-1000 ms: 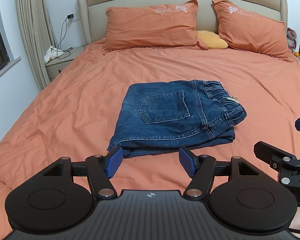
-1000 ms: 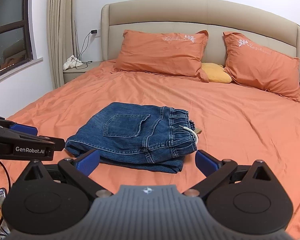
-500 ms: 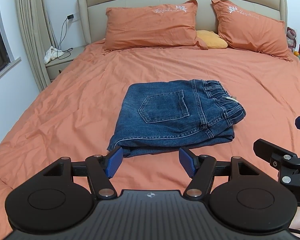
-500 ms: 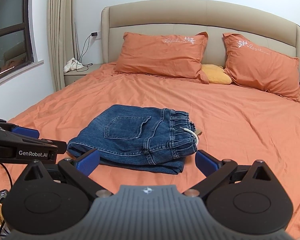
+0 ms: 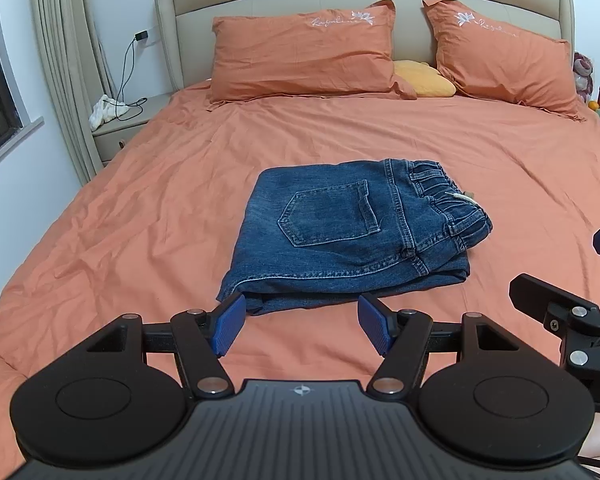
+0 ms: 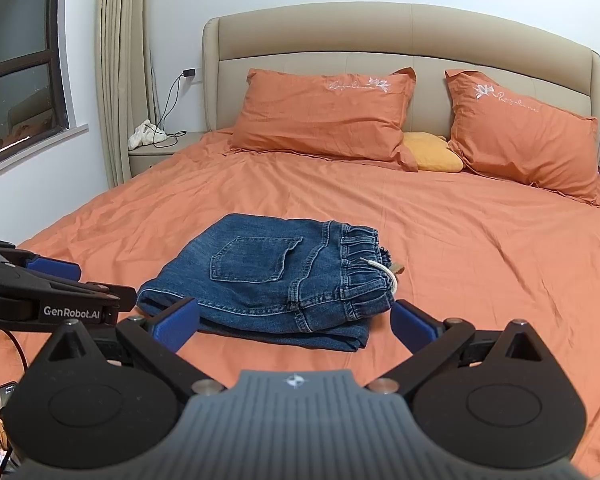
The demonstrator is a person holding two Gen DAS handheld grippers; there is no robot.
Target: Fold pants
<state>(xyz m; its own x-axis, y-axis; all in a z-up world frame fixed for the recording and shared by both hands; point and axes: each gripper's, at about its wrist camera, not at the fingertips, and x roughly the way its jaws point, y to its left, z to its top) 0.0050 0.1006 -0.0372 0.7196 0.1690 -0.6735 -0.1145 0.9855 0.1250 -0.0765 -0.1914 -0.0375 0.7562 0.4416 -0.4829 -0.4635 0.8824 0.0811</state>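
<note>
Denim sits folded into a compact stack on the orange bed (image 5: 140,216), and this looks like the closing stage of the fold. From the left: the left gripper (image 5: 302,322) hovers just short of the stack's near edge, jaws spread wide, blue pads bare, nothing between them. Middle of the bed, toward its foot edge, lie the pants (image 5: 340,232), back pocket up, elastic waistband bunched at the right end, a pale drawstring poking out. Layers at the near edge sit a touch uneven. On the right, the right gripper (image 6: 296,322) mirrors its partner: jaws wide apart, holding nothing, clear of the cloth. Judging by the neat bundle, the folding seems essentially done; if anything remains, it would be a light squaring of that near edge or one more fold across, which would need both grippers to pinch the near corners together.
</note>
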